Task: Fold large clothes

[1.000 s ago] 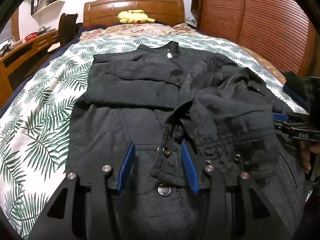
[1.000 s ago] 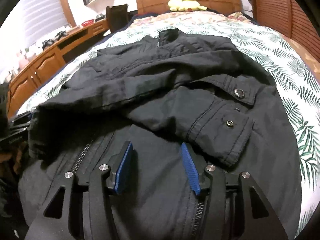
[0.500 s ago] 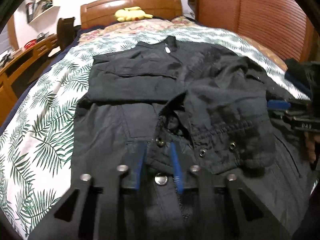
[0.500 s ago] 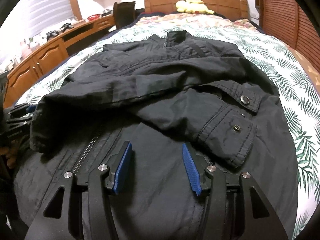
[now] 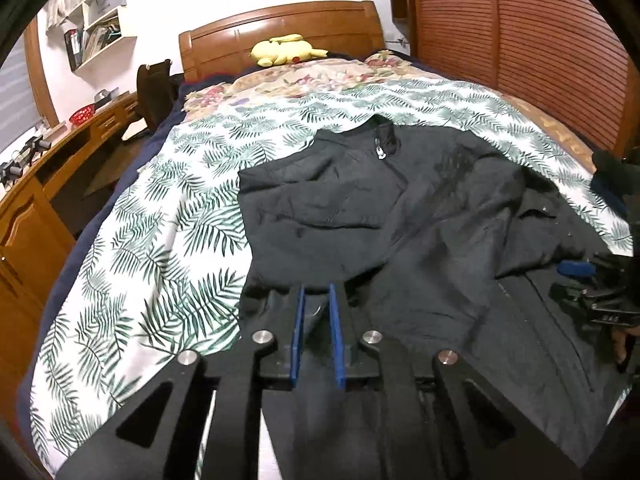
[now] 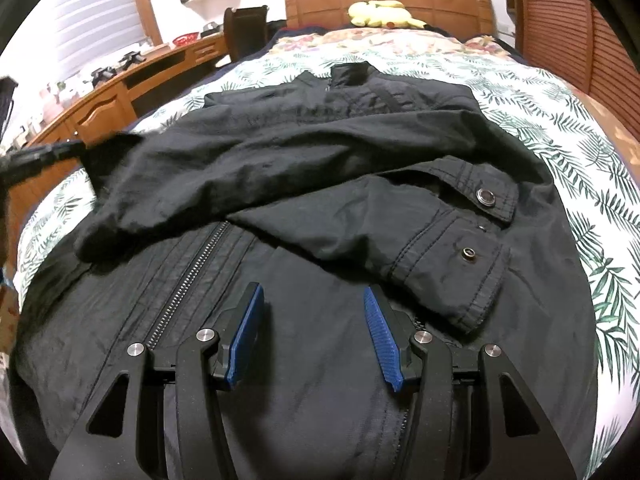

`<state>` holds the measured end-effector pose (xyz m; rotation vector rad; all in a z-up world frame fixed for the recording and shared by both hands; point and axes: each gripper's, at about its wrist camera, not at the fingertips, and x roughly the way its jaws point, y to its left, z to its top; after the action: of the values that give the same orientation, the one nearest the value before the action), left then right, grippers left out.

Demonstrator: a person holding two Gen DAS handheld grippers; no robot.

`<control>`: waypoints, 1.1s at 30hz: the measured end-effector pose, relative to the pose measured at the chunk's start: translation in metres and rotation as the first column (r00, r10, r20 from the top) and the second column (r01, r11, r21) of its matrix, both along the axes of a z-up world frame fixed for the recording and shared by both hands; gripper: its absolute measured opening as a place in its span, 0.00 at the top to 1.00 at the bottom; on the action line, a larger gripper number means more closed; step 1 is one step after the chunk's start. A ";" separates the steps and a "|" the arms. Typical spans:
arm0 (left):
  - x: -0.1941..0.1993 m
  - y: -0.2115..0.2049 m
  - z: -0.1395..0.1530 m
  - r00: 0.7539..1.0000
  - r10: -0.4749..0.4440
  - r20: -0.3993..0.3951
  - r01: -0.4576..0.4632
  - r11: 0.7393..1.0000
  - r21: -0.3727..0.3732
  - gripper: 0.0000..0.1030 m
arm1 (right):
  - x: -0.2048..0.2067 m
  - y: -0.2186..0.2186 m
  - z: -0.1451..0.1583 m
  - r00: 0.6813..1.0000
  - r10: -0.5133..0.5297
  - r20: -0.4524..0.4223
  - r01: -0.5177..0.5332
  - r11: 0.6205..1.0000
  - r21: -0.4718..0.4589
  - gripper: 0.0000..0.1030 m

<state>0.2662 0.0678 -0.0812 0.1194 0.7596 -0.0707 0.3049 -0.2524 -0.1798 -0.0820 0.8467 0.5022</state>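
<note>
A black jacket (image 5: 352,200) lies face up on the bed, collar toward the headboard. My left gripper (image 5: 317,292) is shut on the end of one sleeve (image 5: 440,256) and holds it lifted above the jacket's left edge. In the right wrist view that sleeve (image 6: 240,176) stretches across the chest to the left gripper (image 6: 40,154) at the far left. The other sleeve's cuff (image 6: 452,248), with metal snaps, lies folded over the front. My right gripper (image 6: 313,290) stands open over the lower front beside the zipper (image 6: 188,276), with nothing between its pads.
The bed has a leaf-print cover (image 5: 160,248) and a wooden headboard (image 5: 280,28) with a yellow plush toy (image 5: 282,50). A wooden desk (image 5: 24,216) and a dark chair (image 5: 154,88) run along the left. Slatted wooden doors (image 5: 520,48) stand on the right.
My left gripper shut on the sleeve's end, then rose and drew it left across the jacket. The right gripper stayed where it was, open.
</note>
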 end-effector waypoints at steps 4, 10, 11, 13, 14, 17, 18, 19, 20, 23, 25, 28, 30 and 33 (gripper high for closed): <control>-0.010 -0.005 0.005 1.000 -0.029 0.009 0.029 0.999 -0.022 0.79 | -0.002 0.003 0.000 1.000 0.005 0.006 -0.005 1.000 -0.011 0.49; -0.027 -0.029 -0.009 0.996 -0.094 -0.008 0.094 0.993 -0.073 0.69 | -0.004 0.004 0.001 1.000 0.005 0.013 -0.005 1.000 -0.015 0.49; -0.028 -0.032 -0.011 0.995 -0.102 -0.010 0.101 0.991 -0.083 0.68 | -0.004 0.004 0.001 1.000 0.005 0.013 -0.005 1.000 -0.014 0.48; -0.031 -0.042 -0.018 0.993 -0.116 -0.015 0.114 0.989 -0.097 0.65 | -0.004 0.005 0.002 1.000 0.006 0.014 -0.006 1.000 -0.013 0.48; -0.031 -0.048 -0.025 0.992 -0.121 -0.019 0.119 0.988 -0.097 0.64 | -0.005 0.004 0.002 1.000 0.008 0.015 -0.008 1.000 -0.009 0.48; -0.030 -0.058 -0.040 0.992 -0.123 -0.036 0.119 0.989 -0.091 0.63 | -0.006 0.001 0.005 1.000 0.010 0.022 -0.011 1.000 0.004 0.48; -0.030 -0.060 -0.046 0.992 -0.121 -0.045 0.116 0.989 -0.096 0.63 | -0.006 0.000 0.006 1.000 0.008 0.024 -0.008 1.000 0.009 0.48; -0.029 -0.062 -0.051 0.991 -0.121 -0.055 0.115 0.988 -0.103 0.63 | -0.006 -0.001 0.006 1.000 0.005 0.023 -0.005 1.000 0.009 0.48; -0.029 -0.063 -0.056 0.991 -0.121 -0.064 0.113 0.988 -0.106 0.63 | -0.006 -0.001 0.005 1.000 0.003 0.022 -0.004 1.000 0.009 0.48; -0.030 -0.065 -0.069 0.990 -0.114 -0.079 0.106 0.990 -0.092 0.63 | -0.005 -0.001 0.005 1.000 0.002 0.022 -0.002 1.000 0.009 0.49; -0.029 -0.065 -0.077 0.992 -0.103 -0.079 0.096 0.991 -0.090 0.63 | -0.005 -0.001 0.005 1.000 0.003 0.022 -0.003 1.000 0.009 0.48; -0.029 -0.060 -0.084 0.993 -0.085 -0.081 0.075 0.990 -0.116 0.63 | -0.005 -0.001 0.006 1.000 0.010 0.016 -0.010 1.000 0.018 0.49; -0.031 -0.056 -0.085 0.995 -0.076 -0.068 0.067 0.988 -0.138 0.63 | -0.005 -0.005 0.010 1.000 0.013 0.018 -0.013 1.000 0.025 0.49; -0.036 -0.055 -0.087 0.996 -0.072 -0.047 0.064 0.988 -0.143 0.63 | -0.006 -0.014 0.026 0.998 0.002 0.058 -0.002 1.000 0.012 0.48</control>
<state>0.2301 0.0132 -0.1677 0.0081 0.8001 -0.1930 0.2986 -0.2660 -0.1540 -0.0861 0.7866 0.5044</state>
